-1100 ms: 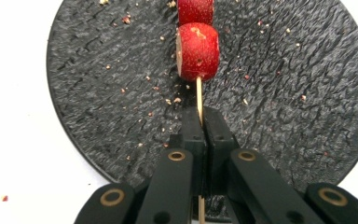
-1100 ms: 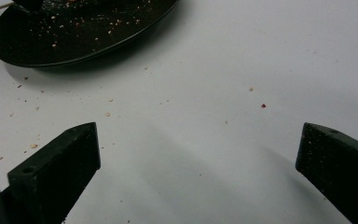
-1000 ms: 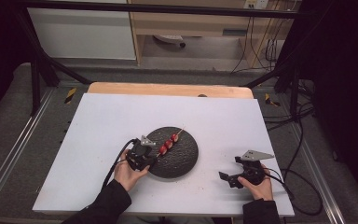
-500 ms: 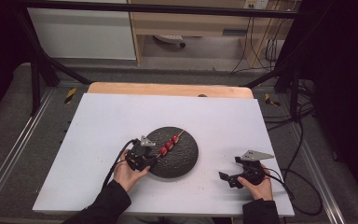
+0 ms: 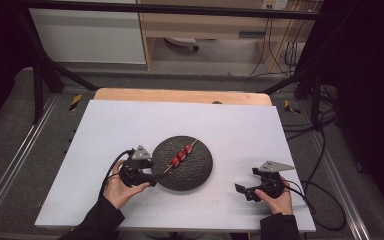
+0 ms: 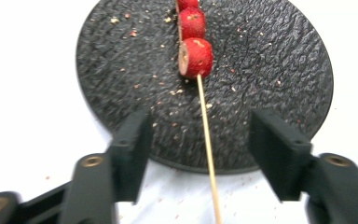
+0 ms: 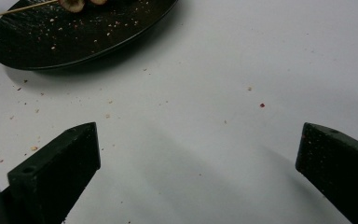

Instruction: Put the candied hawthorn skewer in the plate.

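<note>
The left gripper (image 5: 152,179) has drawn back from the plate (image 5: 200,172) toward the near left, so it now sits off the rim over the bench (image 5: 105,125) instead of over the plate's edge. Its jaws have just been opening: the skewer (image 6: 208,140) lies between them untouched, its stick end released, resting on the plate.

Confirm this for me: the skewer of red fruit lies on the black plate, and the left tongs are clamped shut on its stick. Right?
Not quite. The skewer does lie on the black plate, but the left tongs are open: they have just been opening, and the stick runs between the jaws with clear gaps on both sides. The left gripper view shows it.
</note>
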Demonstrator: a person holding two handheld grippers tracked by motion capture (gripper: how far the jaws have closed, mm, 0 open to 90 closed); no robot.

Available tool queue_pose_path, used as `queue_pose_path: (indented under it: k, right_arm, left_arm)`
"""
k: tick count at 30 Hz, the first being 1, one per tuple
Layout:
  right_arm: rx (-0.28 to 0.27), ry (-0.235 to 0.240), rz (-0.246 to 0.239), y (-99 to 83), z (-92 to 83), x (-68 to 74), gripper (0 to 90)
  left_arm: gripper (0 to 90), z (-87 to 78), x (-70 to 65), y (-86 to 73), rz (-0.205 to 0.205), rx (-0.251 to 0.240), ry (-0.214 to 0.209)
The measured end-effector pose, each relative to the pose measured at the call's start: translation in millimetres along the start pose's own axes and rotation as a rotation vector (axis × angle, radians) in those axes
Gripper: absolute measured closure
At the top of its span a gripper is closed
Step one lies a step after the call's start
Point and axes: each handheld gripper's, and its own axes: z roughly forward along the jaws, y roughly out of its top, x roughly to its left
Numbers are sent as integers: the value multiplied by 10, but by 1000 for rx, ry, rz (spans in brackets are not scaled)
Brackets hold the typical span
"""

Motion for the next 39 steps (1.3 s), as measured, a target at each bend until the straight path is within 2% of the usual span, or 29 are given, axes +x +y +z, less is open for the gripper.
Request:
queue_pose_path:
  k: [3, 7, 10, 14, 19, 26, 29, 39]
  right_arm:
    - [-2, 1, 3, 0, -2, 2, 5]
    - [-2, 1, 7, 1, -6, 3, 5]
    - [-2, 2, 10, 1, -5, 4, 5]
    - [-2, 0, 9, 2, -7, 1, 4]
    - [1, -1, 8, 0, -4, 1, 4]
    - [6, 1, 9, -2, -3, 3, 4]
    - [9, 1, 10, -4, -1, 5, 4]
    - [19, 7, 9, -7, 9, 6, 4]
  left_arm:
    - [241, -91, 71, -74, 3, -25, -3]
    - [188, -207, 179, -192, -20, -49, -17]
    - [154, -277, 249, -291, -37, -64, -4]
    - [134, -328, 330, -442, -39, -70, 40]
    - [123, -372, 426, -656, -62, -103, 42]
    - [124, -411, 527, -899, -91, -122, 56]
    - [126, -423, 556, -963, -91, -117, 71]
    - [126, -424, 573, -1012, -77, -112, 65]
